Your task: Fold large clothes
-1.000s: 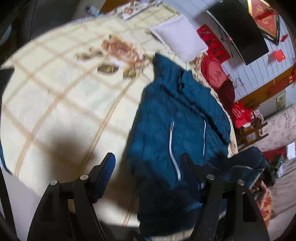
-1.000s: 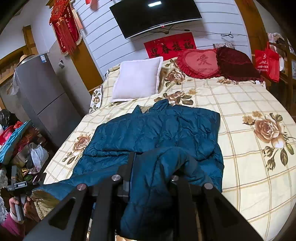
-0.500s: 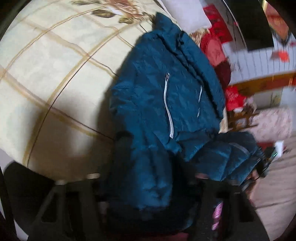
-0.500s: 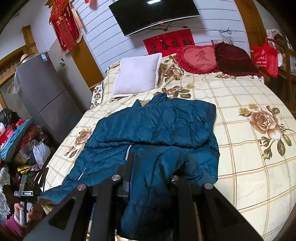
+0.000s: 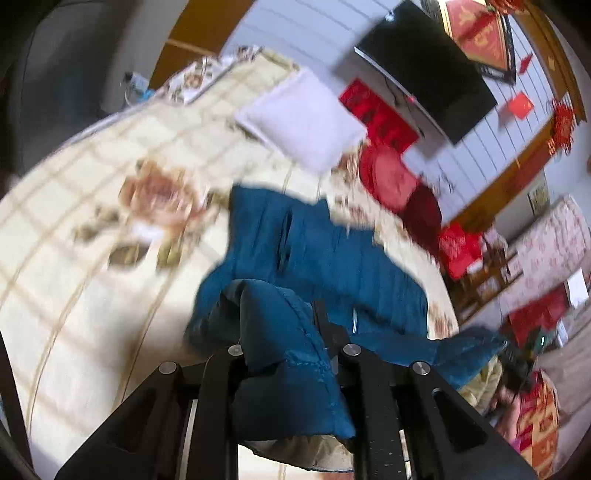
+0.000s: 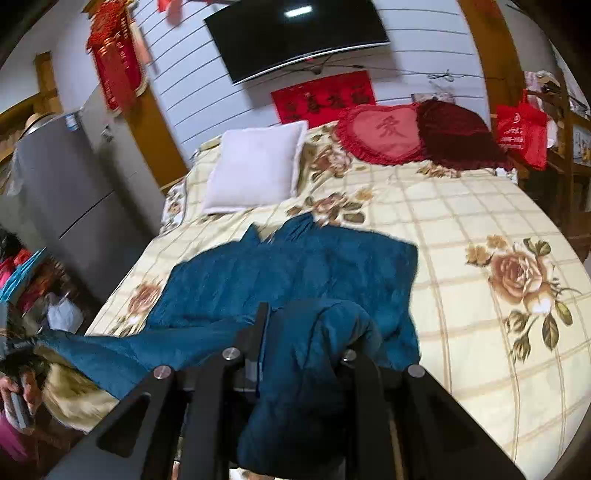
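A dark blue quilted jacket (image 6: 288, 273) lies spread on the bed with the cream flowered cover (image 6: 461, 229); it also shows in the left wrist view (image 5: 325, 251). My right gripper (image 6: 303, 332) is shut on a bunched fold of the jacket's near hem. My left gripper (image 5: 280, 325) is shut on another fold of the jacket at the bed's near edge. The left wrist view is blurred. The fingertips are hidden in the fabric.
A white pillow (image 6: 255, 170), a red heart cushion (image 6: 384, 133) and a dark red cushion (image 6: 458, 136) lie at the bed head. A grey fridge (image 6: 74, 199) stands left. A red bag (image 6: 521, 133) hangs right. A TV (image 6: 295, 33) is on the wall.
My left gripper was open above the jacket, dropped onto its edge, closed on a fold and lifted it. The right gripper kept its hold and the jacket stretched out between the two.
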`<state>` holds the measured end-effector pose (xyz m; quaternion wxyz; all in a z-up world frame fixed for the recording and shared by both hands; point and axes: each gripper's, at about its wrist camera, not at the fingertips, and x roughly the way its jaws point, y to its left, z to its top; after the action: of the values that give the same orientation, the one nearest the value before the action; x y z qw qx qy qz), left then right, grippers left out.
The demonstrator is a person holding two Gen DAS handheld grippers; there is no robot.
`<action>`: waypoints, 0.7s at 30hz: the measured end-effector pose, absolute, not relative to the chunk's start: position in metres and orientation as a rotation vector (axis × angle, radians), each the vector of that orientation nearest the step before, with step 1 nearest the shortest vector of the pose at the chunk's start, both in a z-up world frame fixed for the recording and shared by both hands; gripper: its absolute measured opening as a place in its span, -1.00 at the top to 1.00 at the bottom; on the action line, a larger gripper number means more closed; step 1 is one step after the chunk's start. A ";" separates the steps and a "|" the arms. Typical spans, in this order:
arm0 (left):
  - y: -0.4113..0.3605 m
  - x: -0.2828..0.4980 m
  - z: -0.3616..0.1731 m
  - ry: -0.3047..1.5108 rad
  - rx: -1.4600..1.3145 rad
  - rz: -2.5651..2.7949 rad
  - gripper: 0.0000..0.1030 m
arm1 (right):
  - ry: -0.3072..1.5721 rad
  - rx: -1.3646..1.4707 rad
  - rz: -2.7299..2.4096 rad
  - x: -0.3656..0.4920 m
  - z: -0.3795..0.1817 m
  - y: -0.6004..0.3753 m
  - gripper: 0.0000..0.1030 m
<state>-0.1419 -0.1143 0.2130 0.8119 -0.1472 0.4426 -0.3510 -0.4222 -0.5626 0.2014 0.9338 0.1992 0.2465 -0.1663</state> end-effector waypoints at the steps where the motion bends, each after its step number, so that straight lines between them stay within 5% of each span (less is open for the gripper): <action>1: -0.125 -0.129 0.216 0.932 -0.320 -0.736 0.06 | 0.506 0.408 -0.354 -0.416 0.202 -0.569 0.64; 9: -0.207 -0.039 0.208 0.825 -0.314 -0.643 0.07 | 0.546 0.461 -0.444 -0.339 0.202 -0.648 0.64; 16: -0.258 0.029 0.150 0.871 -0.337 -0.570 0.05 | 0.579 0.538 -0.502 -0.271 0.156 -0.699 0.64; 21: -0.260 0.044 0.127 0.906 -0.363 -0.647 -0.28 | 0.571 0.639 -0.542 -0.240 0.096 -0.722 0.56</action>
<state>0.0439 -0.2602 0.1275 0.8333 -0.1715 0.4277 -0.3055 -0.2404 -0.7219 0.0955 0.8743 0.3058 0.2733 -0.2596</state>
